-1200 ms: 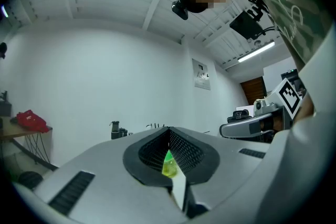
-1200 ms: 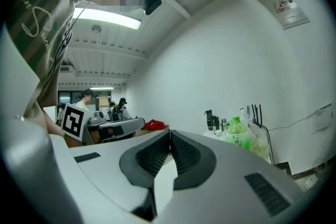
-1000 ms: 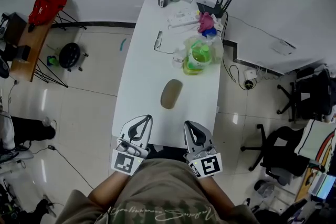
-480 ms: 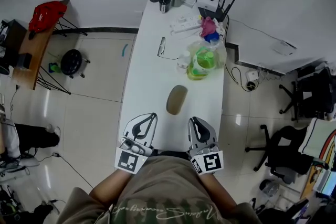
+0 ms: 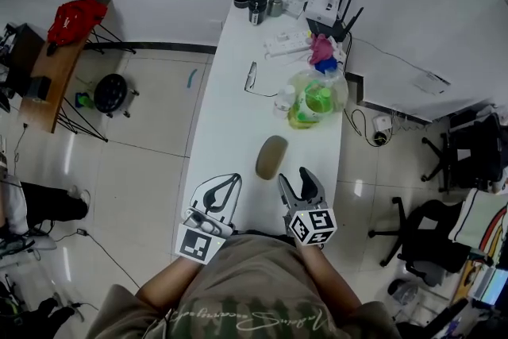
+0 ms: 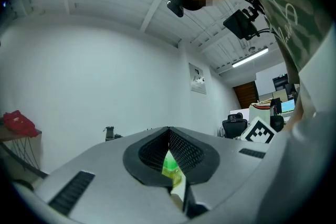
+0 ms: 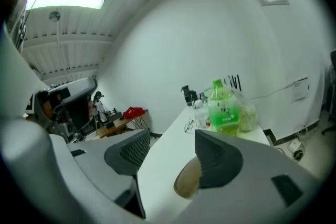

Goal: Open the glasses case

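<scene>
So the tan glasses case [image 5: 271,157] sits shut mid-table [image 5: 230,115], just ahead and slightly left of the right gripper [image 5: 297,180], long axis running away from the person, that gripper's jaws have just been opening with nothing between them, the left gripper [image 5: 234,180] is pinched together on nothing near the front edge, and there's bare tabletop all round.

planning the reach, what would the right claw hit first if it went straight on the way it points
Probably the glasses case, lying just ahead of the open right claw; how far off is unclear.
</scene>
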{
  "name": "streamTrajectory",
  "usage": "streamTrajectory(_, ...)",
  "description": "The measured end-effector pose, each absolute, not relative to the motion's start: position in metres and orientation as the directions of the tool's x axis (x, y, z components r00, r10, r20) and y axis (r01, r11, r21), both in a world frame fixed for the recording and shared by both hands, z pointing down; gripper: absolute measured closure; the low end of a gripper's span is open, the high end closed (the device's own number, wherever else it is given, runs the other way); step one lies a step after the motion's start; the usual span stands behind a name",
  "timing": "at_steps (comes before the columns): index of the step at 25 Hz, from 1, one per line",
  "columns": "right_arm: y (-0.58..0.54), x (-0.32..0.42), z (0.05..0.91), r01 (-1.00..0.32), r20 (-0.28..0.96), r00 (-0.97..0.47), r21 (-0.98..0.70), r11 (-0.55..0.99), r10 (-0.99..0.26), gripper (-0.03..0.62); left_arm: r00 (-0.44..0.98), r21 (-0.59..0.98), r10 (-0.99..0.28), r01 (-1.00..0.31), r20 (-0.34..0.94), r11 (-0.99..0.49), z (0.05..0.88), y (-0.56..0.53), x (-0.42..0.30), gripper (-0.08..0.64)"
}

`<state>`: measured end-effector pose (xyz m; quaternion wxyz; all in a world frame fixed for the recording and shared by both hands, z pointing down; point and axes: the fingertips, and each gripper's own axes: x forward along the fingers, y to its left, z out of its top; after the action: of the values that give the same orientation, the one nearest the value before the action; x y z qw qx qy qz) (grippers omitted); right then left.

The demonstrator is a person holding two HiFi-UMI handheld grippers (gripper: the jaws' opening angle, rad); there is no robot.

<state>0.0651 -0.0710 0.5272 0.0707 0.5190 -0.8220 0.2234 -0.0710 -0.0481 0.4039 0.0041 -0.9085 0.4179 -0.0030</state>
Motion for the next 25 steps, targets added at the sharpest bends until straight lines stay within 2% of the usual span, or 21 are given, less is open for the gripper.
streamTrajectory(7,-0.094,0.05,0.603,-0.89,0.502,-0.455,-0.294,0.349,-0.736,0.311,0.628,0.013,-0.778,-0.778,0.014,-0.628,0.404,-0.051,-0.084,0.552)
streamTrajectory(14,-0.126,0.06,0.677,-0.91,0.636,-0.406,-0.346,0.228,-0.656,0.311,0.6,0.017,-0.799,-0.8,0.033,-0.6,0.409,-0.053,-0.095,0.552)
streamTrajectory(21,-0.137,0.063,0.726,-0.922,0.717,-0.367,-0.363,0.132,-0.593,0.311,0.598,0.011,-0.8,-0.801,0.046,-0.598,0.41,-0.057,-0.096,0.552)
streamTrajectory(25,-0.14,0.06,0.74,-0.92,0.743,-0.361,-0.383,0.085,-0.563,0.291,0.583,-0.011,-0.812,-0.812,-0.018,-0.583,0.396,-0.057,-0.101,0.552)
